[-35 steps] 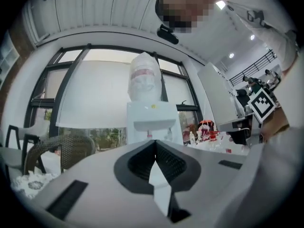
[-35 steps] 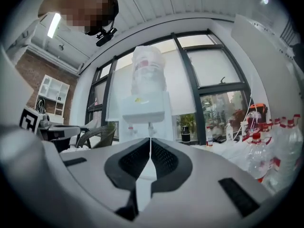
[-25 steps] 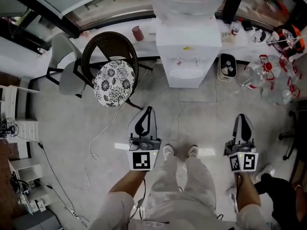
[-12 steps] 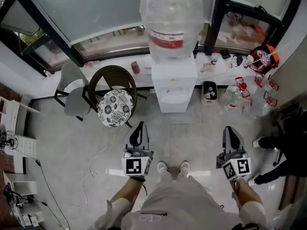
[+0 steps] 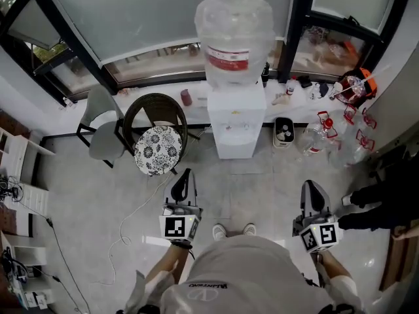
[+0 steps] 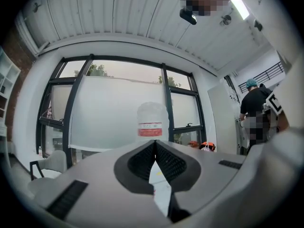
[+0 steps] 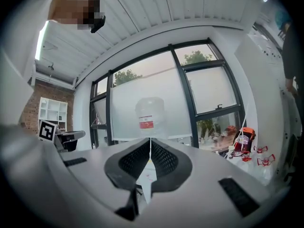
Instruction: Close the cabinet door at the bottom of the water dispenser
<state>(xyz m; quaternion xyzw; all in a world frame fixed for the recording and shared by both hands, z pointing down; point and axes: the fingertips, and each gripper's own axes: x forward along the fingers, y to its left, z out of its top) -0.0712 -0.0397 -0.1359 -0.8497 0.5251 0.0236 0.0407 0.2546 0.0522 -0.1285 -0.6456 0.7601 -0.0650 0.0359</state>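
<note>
Head view looks steeply down on us standing on the pale tiled floor (image 5: 268, 188). We hold a left hand-held gripper (image 5: 186, 174) and a right hand-held gripper (image 5: 308, 187) out level on either side of our white shoes (image 5: 232, 229). Both point toward the white water dispenser (image 5: 236, 120), which stands against the frosted window (image 5: 163, 18) and carries a clear water bottle with a red label (image 5: 234, 34). The dispenser is well apart from both tools. Its lower cabinet door (image 5: 234, 150) faces us and looks flush with the body, though the steep angle keeps us from being sure. In the left gripper view and the right gripper view, each pair of jaws is pressed together with nothing between them. A dark round wicker chair with a floral cushion (image 5: 157, 148) sits just left of the dispenser.
</note>
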